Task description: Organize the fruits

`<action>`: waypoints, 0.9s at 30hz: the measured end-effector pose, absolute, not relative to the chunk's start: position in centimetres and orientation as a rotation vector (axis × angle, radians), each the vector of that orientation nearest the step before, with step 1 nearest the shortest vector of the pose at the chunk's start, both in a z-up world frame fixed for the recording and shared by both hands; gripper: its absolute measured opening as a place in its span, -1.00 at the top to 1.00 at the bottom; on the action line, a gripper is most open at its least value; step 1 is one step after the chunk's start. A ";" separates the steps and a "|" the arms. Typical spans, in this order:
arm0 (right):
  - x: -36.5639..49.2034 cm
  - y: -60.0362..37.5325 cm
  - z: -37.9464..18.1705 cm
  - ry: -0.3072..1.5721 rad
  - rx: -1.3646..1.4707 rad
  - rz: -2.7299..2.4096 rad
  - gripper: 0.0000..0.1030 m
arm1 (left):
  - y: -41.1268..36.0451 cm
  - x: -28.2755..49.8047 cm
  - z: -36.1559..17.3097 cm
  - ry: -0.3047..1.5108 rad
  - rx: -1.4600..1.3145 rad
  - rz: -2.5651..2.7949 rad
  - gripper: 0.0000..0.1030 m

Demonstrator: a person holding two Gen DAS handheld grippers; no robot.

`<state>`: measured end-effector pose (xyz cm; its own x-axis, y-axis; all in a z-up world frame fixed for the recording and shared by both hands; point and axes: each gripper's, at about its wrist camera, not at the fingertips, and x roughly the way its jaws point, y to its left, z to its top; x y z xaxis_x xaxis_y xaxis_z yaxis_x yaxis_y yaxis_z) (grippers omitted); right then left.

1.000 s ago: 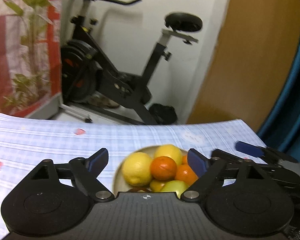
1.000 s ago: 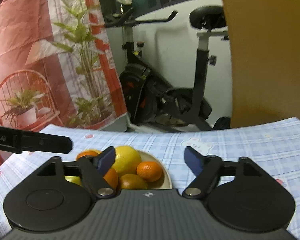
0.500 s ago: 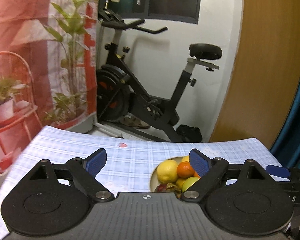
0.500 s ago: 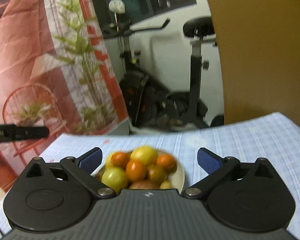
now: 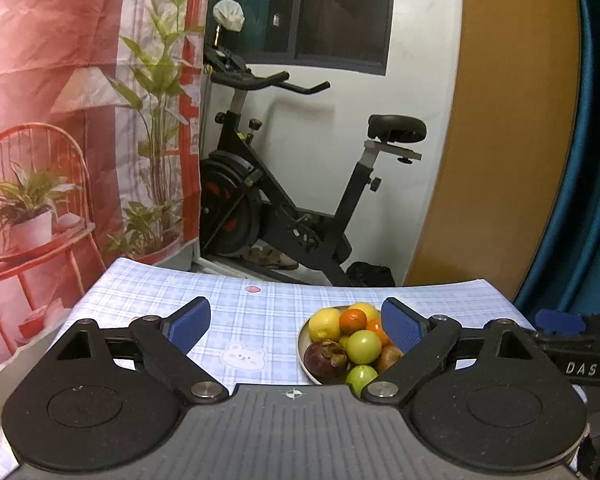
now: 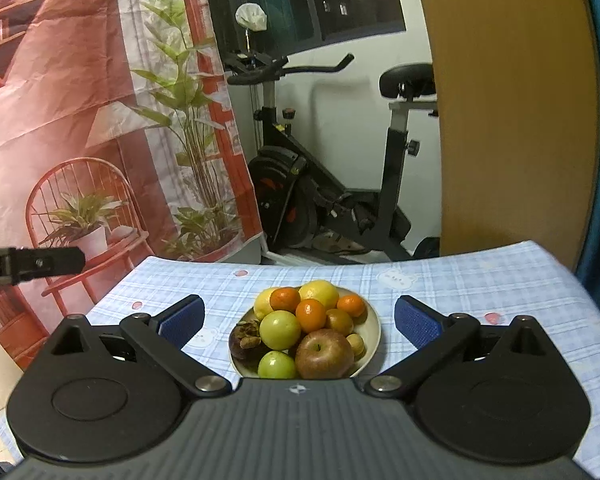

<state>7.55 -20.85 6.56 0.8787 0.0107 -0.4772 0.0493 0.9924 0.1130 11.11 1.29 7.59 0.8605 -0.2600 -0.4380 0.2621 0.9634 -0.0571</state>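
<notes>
Table (image 6: 480, 296): covered in a blue checked cloth with bear prints; it carries the plate near its middle.
Plate (image 6: 374, 326): shallow, cream, heaped with fruit; likely to slide on the cloth if a fruit is dragged rather than lifted.
Right gripper (image 6: 300, 318): jaws wide apart, empty, hovering in front of the plate with the heap framed between its blue pads.
Left gripper (image 5: 296, 320): jaws wide apart, empty, offset to the left of the plate, its right pad overlapping the plate's edge in the left wrist view.
Red apple (image 6: 324, 354): biggest and probably heaviest fruit, firm, smooth skin; take it across its widest part.
Lemon (image 6: 319, 295): firm, at the back of the heap; grip across the short axis.
Green fruits (image 6: 280, 330): round, smooth, probably slippery; removing the upper one may let neighbours roll.
Mangosteen (image 6: 246, 344): hard rind, rough calyx, at the plate's left edge; grips well on the sides.
Tangerines (image 6: 311, 314): soft-skinned, perched on top; squeeze lightly, lift first.
</notes>
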 end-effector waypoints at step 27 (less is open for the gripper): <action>2.8 -18.2 10.0 0.464 0.058 -0.043 -1.00 | 1.2 6.2 9.5 0.392 0.034 -0.231 -0.92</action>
<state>2.82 -18.21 10.05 0.8933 -0.0287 -0.4486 0.0549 0.9975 0.0455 6.16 1.21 9.48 0.8983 -0.2170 -0.3821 0.2300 0.9731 -0.0118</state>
